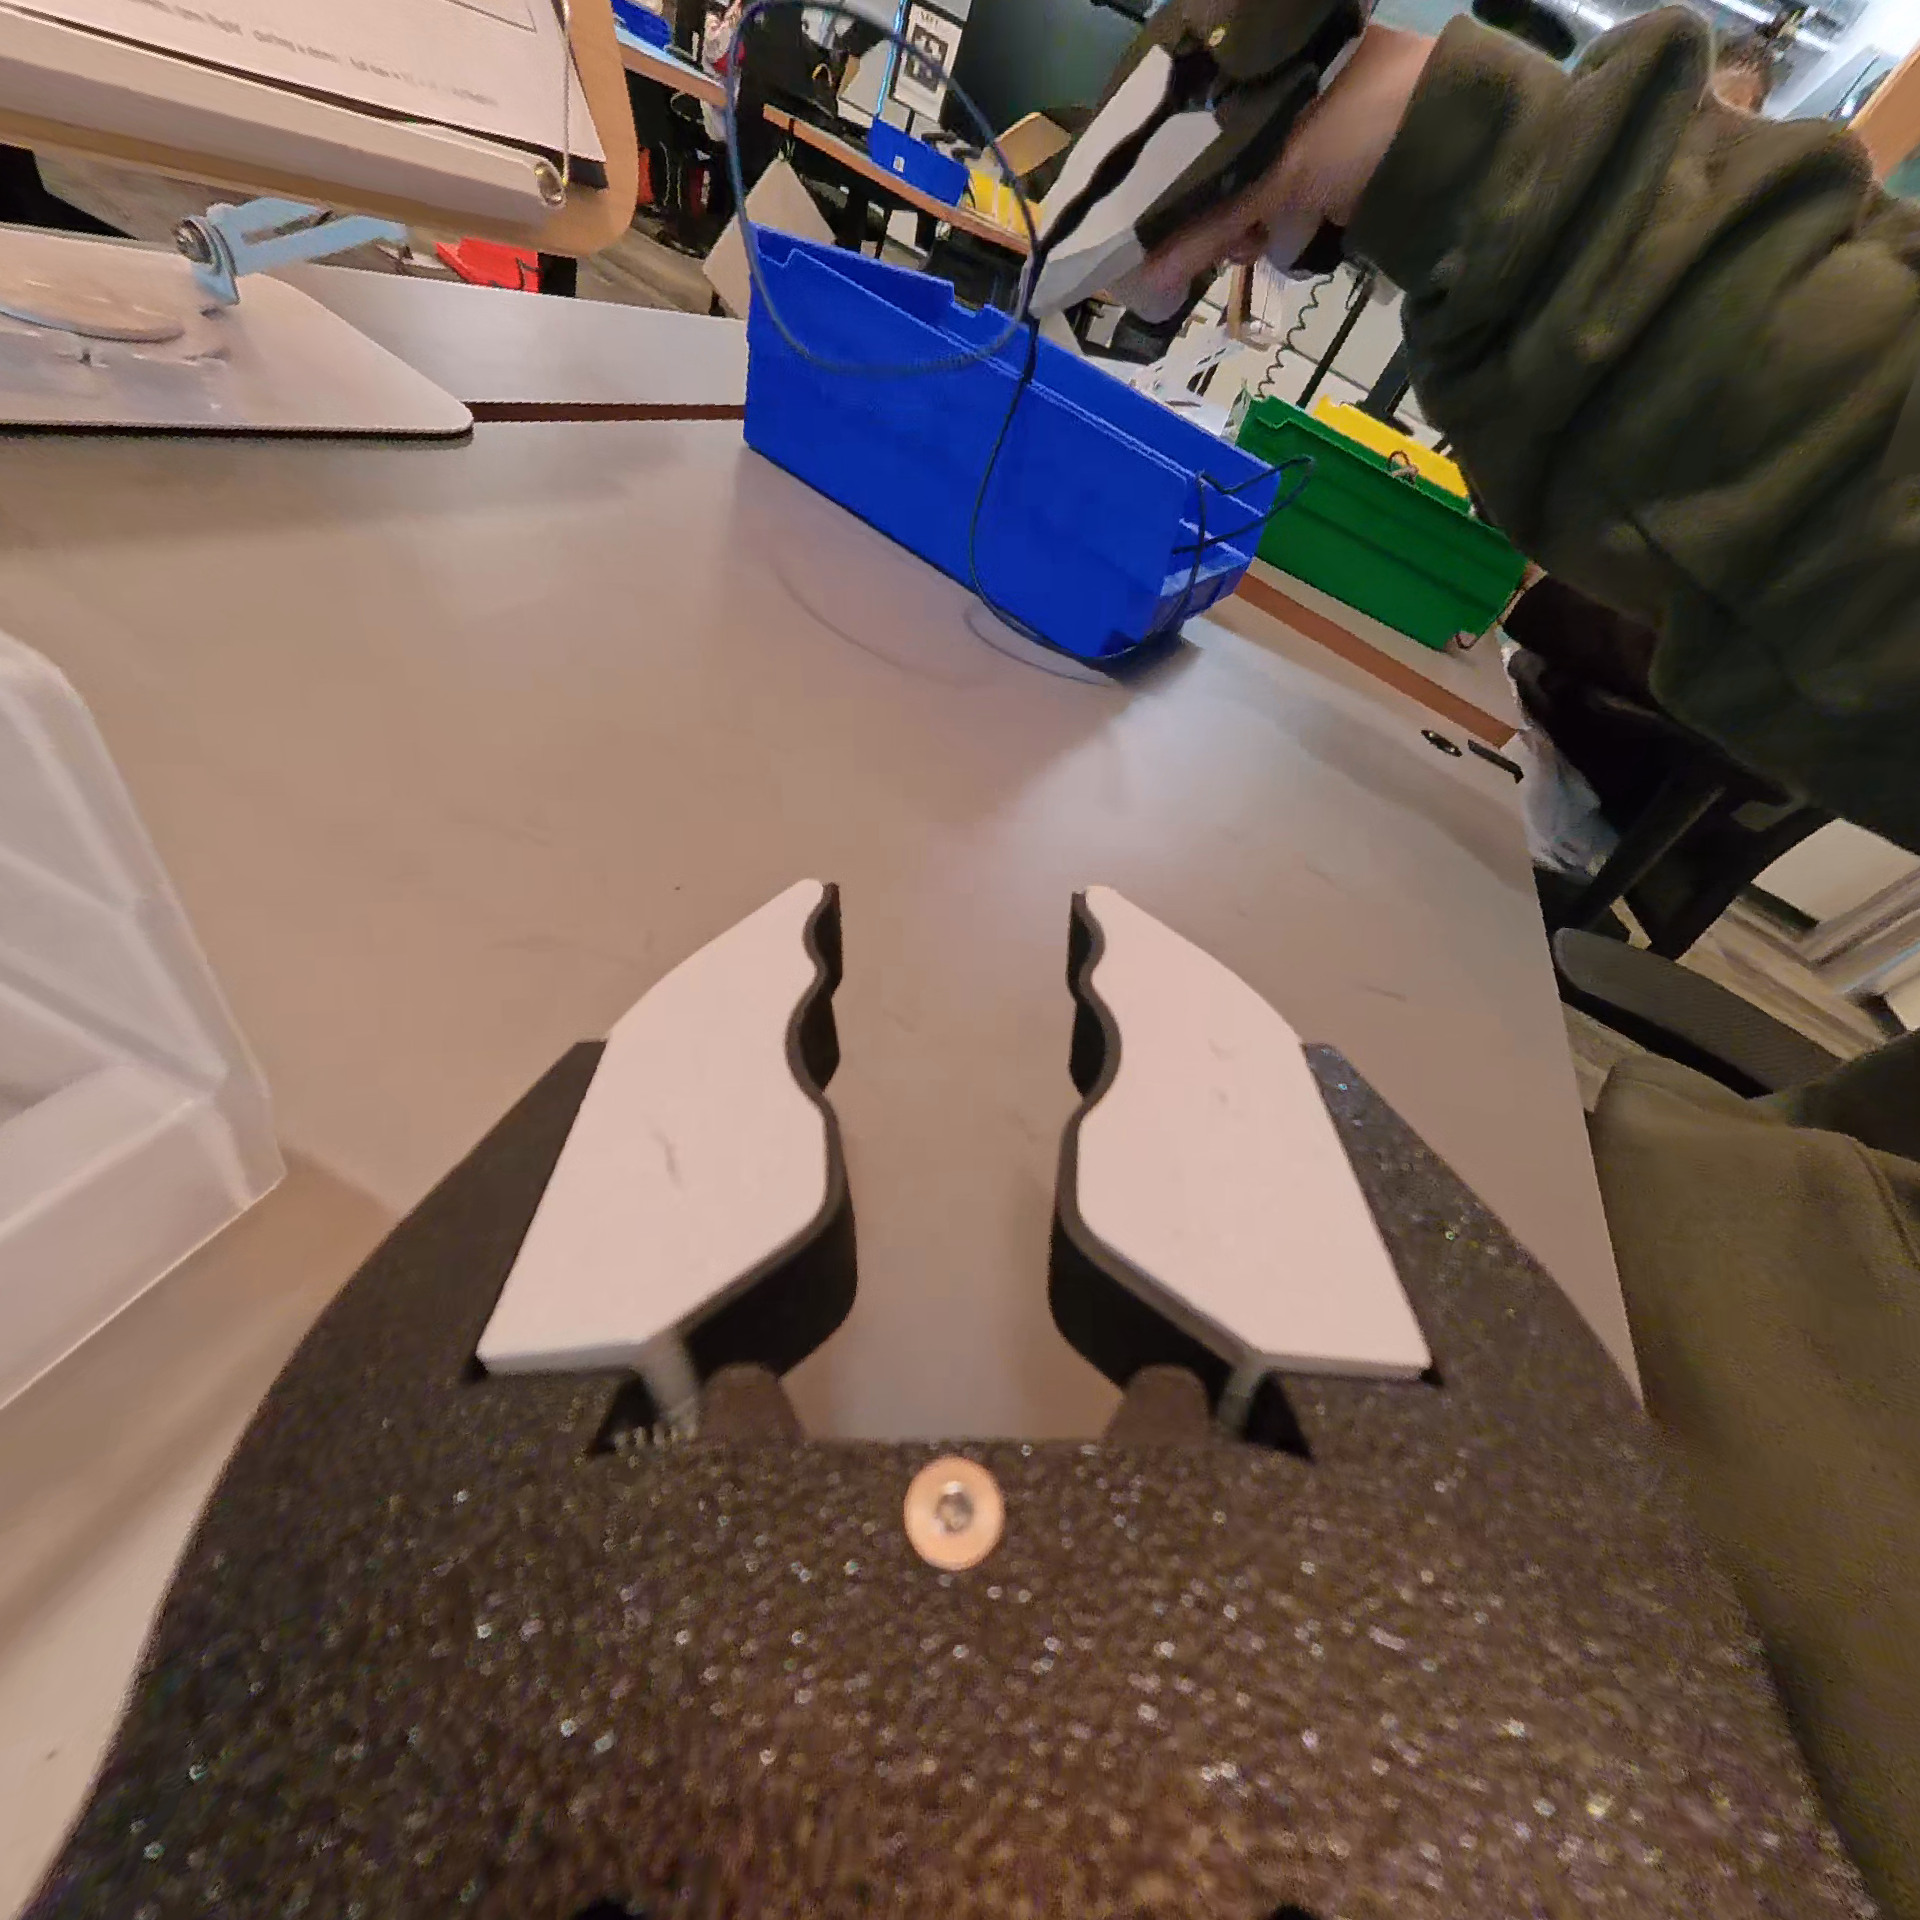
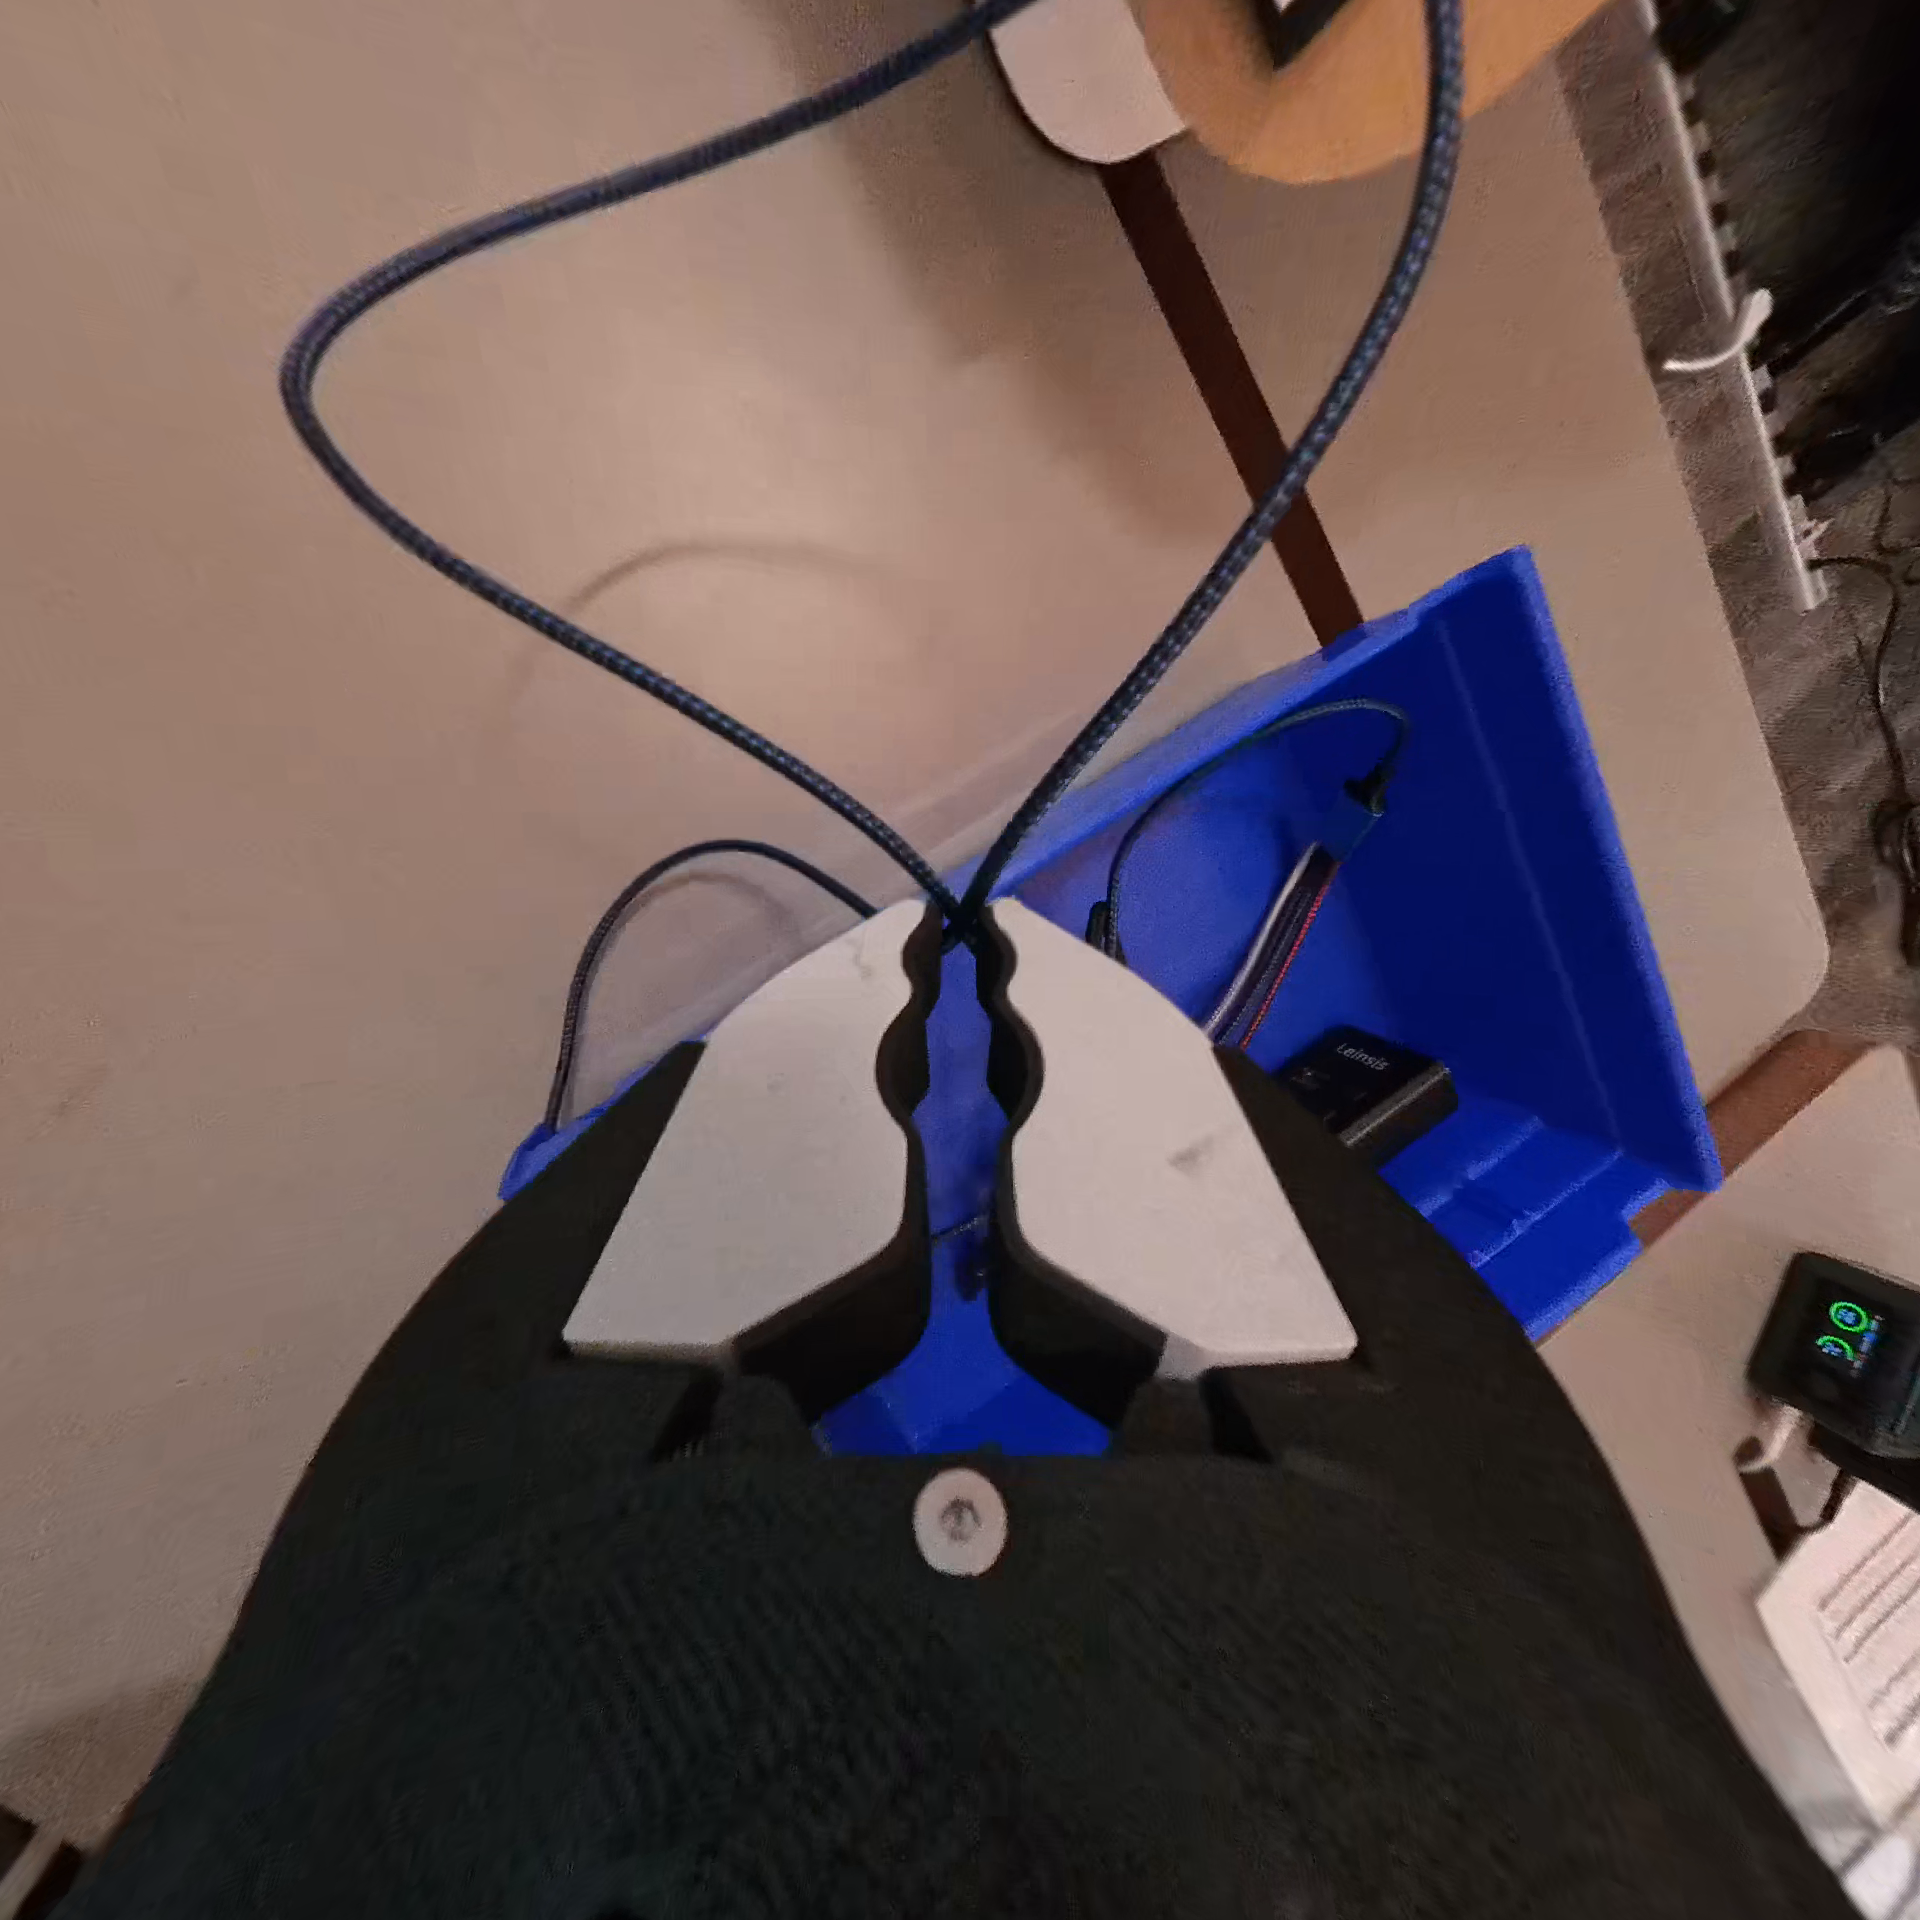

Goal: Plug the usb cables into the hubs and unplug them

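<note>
Between the right gripper's (image 2: 958, 935) clamped tips, the crossed cable (image 2: 499, 582) loop could slip free or snag the blue bin (image 2: 1558, 935); left gripper (image 1: 954, 904) jaws stand apart, empty.

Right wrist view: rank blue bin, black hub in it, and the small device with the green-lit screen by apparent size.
1. Blue bin, clearly largest.
2. Black hub and the device with the green-lit screen look alike; the device is cut off at the frame edge, so no ranking between them.
</note>
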### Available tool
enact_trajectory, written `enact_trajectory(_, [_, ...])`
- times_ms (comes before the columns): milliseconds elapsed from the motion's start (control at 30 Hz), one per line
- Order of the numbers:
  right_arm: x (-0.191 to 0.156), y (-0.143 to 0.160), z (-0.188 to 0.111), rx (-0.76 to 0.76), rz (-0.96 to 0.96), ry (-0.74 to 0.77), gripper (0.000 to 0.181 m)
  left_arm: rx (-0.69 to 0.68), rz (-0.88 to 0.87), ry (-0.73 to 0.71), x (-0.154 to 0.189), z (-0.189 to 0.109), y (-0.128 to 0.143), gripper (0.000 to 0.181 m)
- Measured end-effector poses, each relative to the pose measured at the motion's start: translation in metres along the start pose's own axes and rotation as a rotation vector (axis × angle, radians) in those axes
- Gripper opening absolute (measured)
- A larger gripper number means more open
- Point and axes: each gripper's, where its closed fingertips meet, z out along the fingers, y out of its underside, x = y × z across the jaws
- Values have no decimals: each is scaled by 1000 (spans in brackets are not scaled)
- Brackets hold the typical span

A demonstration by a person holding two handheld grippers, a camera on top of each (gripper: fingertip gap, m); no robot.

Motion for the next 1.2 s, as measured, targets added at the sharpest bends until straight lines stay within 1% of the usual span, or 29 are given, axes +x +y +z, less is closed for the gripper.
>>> enact_trajectory(100, [14, 2, -14, 43, 50, 20, 5, 14, -16, 4, -1, -1, -2, 39])
enact_trajectory(200, [26, 6, -30, 122, 84, -17, 4, 19, -23, 5, -2, -2, -2, 38])
enact_trajectory(233, [28, 7, -35, 166, 107, -68, 5, 19, -23, 5, -2, -2, -2, 38])
enact_trajectory(300, [18, 13, -42, 243, 118, -211, 5, 16, -24, 5, -2, -2, -2, 38])
enact_trajectory(367, [1, 21, -46, 281, 67, -313, 5, 13, -27, 5, -2, -1, -1, 38])
enact_trajectory(433, [-22, 36, -44, 229, -51, -387, 5, 12, -31, 8, -2, -1, -1, 38])
enact_trajectory(500, [-35, 45, -41, 187, -134, -393, 5, 10, -39, 12, -2, -1, -1, 37])
enact_trajectory(567, [-32, 44, -44, 207, -156, -362, 5, 8, -47, 14, -2, -1, 0, 37])
enact_trajectory(600, [-23, 41, -48, 245, -144, -323, 5, 8, -51, 15, -2, -1, 0, 36])
enact_trajectory(633, [-9, 38, -53, 294, -105, -277, 4, 9, -55, 17, -1, 0, 0, 36])
enact_trajectory(700, [12, 35, -69, 412, -5, -254, 4, 10, -55, 17, -1, 0, 0, 36])
enact_trajectory(733, [33, 35, -74, 473, 59, -183, 4, 10, -54, 17, -1, -1, 0, 36])
enact_trajectory(800, [67, 40, -85, 584, 217, -99, 3, 11, -55, 16, -1, -1, 0, 36])
enact_trajectory(867, [110, 55, -94, 639, 367, 124, 3, 10, -60, 17, -2, 0, 0, 35])
enact_trajectory(900, [122, 62, -96, 650, 412, 190, 3, 9, -61, 19, -2, 0, 0, 35])
enact_trajectory(933, [134, 73, -95, 620, 461, 273, 3, 8, -62, 19, -2, 0, 0, 35])
enact_trajectory(967, [144, 88, -91, 538, 474, 380, 3, 8, -62, 19, -2, 0, 0, 35])
enact_trajectory(1000, [145, 97, -85, 453, 429, 443, 3, 8, -61, 19, -2, 0, 0, 35])
enact_trajectory(1033, [135, 97, -73, 397, 363, 424, 4, 8, -61, 19, -2, 0, 0, 35])
enact_trajectory(1100, [100, 88, -42, 310, 188, 302, 4, 6, -61, 19, -2, 0, 0, 34])
enact_trajectory(1167, [81, 90, -13, 168, 68, 301, 5, 4, -60, 17, -2, 0, 0, 34])
enact_trajectory(1200, [74, 91, 1, 102, 39, 302, 6, 2, -59, 16, -2, 0, 0, 34])
